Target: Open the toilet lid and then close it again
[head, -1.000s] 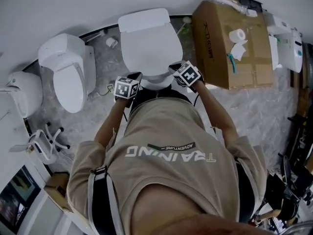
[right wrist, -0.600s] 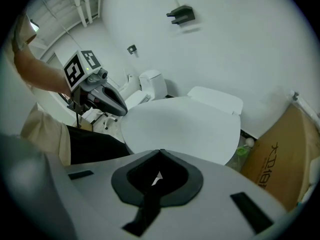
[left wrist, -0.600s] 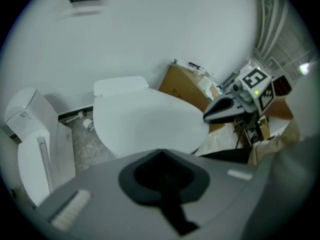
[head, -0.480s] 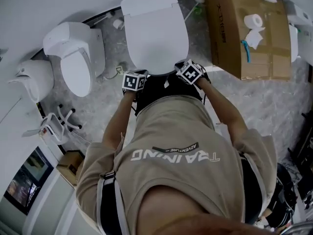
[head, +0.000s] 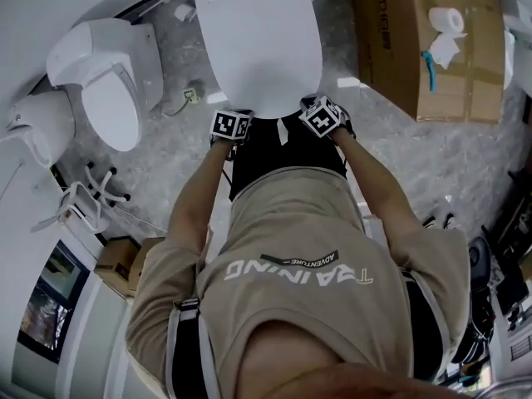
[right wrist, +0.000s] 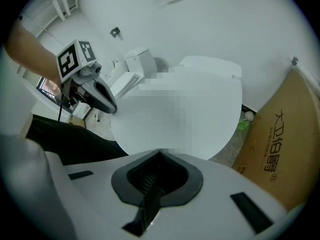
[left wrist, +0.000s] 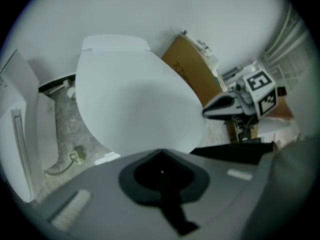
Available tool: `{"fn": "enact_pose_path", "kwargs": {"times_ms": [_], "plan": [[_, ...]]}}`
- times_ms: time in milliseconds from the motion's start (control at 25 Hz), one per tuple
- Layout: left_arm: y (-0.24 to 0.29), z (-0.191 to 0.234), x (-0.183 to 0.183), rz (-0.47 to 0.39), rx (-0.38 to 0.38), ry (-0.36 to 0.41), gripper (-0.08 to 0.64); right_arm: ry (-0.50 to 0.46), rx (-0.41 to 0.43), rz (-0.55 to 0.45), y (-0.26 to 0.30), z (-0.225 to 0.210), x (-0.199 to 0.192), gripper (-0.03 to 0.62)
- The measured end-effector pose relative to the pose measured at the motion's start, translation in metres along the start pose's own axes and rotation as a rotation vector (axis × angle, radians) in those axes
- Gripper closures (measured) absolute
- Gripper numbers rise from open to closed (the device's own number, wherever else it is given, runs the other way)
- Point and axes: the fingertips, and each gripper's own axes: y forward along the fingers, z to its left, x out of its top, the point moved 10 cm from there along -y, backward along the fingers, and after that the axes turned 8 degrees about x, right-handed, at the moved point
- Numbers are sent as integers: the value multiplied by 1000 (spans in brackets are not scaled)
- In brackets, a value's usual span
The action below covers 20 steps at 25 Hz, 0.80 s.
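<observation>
A white toilet with its lid [head: 258, 44] down fills the top middle of the head view. My left gripper [head: 241, 113] and right gripper [head: 309, 105] sit side by side at the lid's front edge, jaws pointing under it. In the left gripper view the lid [left wrist: 135, 104] rises just beyond my shut left gripper [left wrist: 161, 156], and the right gripper [left wrist: 207, 111] shows at the right as a closed point. From the right gripper view, the lid [right wrist: 200, 104] lies past my shut right gripper [right wrist: 160, 156]. I cannot tell if the lid is lifted.
A second toilet [head: 108, 81] and another white fixture [head: 37, 127] stand to the left. A big cardboard box [head: 424, 48] with a paper roll [head: 449, 19] on it stands right of the toilet. A white rack [head: 79, 202] and small boxes sit lower left.
The head view has moved forward and the lid now looks larger and nearer. Both grippers have stayed at the lid's front edge, slightly closer to it.
</observation>
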Motion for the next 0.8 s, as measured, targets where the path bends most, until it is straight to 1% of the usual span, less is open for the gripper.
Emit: {"fn": "enact_pose_path", "kwargs": {"times_ms": [80,160,240,360,480,600,720,800], "plan": [[14,0,-3,34,6,47,557,1,-14,22,11,-6,-7,578],[29,-2,-4,59,16,95,557,15,-7,40,22,-15,-14,578],[45,-1,-7,74,20,127,557,36,7,59,33,-24,-20,578],[65,5,-11,90,23,133,557,60,22,80,52,-33,-27,578],[81,9,-14,114,29,127,557,60,30,106,66,-42,-35,578],[96,14,-14,159,38,137,557,56,40,121,79,-47,-40,578],[110,13,-18,209,46,169,557,72,57,140,90,-50,-50,578],[117,16,-19,224,52,166,557,73,61,156,98,-52,-53,578]]}}
